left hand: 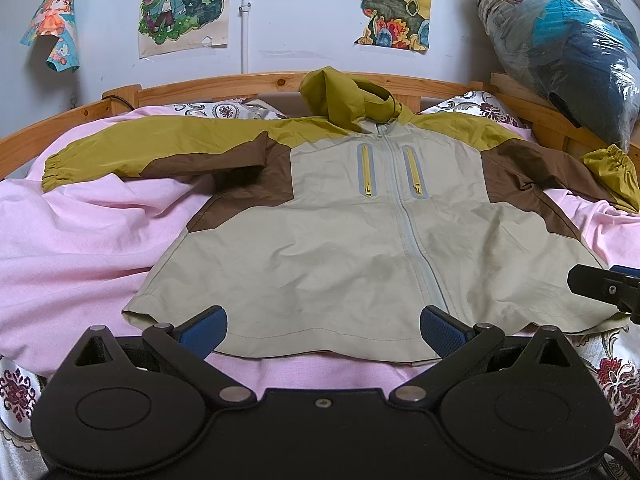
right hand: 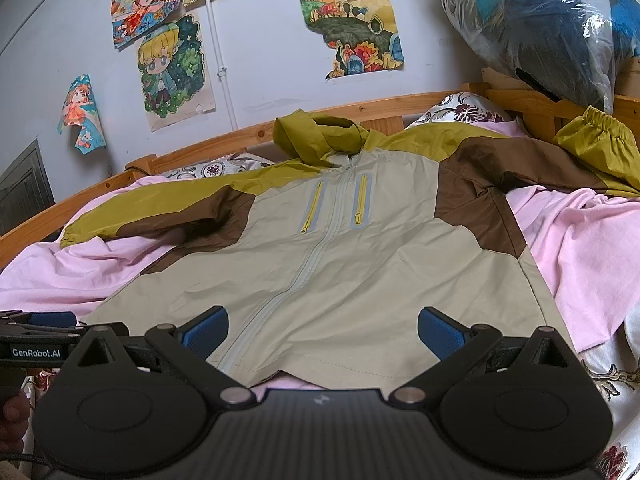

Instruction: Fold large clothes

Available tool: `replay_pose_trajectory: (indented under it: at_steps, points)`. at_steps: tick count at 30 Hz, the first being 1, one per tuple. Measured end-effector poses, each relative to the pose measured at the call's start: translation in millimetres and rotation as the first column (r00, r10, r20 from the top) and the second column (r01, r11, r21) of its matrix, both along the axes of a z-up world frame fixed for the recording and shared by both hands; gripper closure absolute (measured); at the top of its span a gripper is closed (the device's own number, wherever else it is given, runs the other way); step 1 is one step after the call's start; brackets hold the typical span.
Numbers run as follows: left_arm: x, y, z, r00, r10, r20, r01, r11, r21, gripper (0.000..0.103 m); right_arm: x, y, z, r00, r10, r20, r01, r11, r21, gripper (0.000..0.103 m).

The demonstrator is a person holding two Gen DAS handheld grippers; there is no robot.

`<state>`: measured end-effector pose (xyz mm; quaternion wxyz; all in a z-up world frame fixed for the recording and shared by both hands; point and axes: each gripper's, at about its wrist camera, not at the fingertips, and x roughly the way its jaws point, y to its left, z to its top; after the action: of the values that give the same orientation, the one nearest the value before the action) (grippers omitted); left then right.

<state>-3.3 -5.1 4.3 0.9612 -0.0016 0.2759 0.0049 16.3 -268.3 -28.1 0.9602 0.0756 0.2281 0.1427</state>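
A hooded jacket (left hand: 344, 240) in beige, brown and olive lies front up and zipped on the pink sheet (left hand: 80, 240), sleeves spread to both sides, hood against the headboard. The same jacket (right hand: 340, 264) fills the right wrist view. My left gripper (left hand: 324, 332) hovers open over the bottom hem, left of the zip, blue pads wide apart and empty. My right gripper (right hand: 323, 334) is open over the hem too, near the zip's lower end and to its right, holding nothing. The right gripper's body (left hand: 604, 288) shows at the left view's right edge.
A wooden bed frame (left hand: 248, 82) borders the far side, below a wall with drawings (left hand: 184, 0). A plastic bag of dark clothes (left hand: 560, 40) rests at the far right corner. Patterned bedding (left hand: 616, 384) shows at the near edges. A hand (right hand: 12, 416) holds the left gripper at lower left.
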Motion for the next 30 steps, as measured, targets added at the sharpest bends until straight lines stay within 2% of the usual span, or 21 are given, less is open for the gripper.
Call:
replay_pose_trajectory:
  at_steps: [24,30]
  points:
    - [-0.5,-0.7,-0.3,1.000,-0.002,0.000,0.002,1.000,0.002,0.001,-1.9,2.2,-0.8,1.000,-0.001,0.000,0.001,1.000,-0.001,0.000]
    - [2.5,-3.6,-5.3,1.000,-0.006,-0.018,0.006,1.000,0.008,0.001,4.0,-5.2,-1.5,0.999,-0.001,-0.033,0.002,0.999,0.036,0.000]
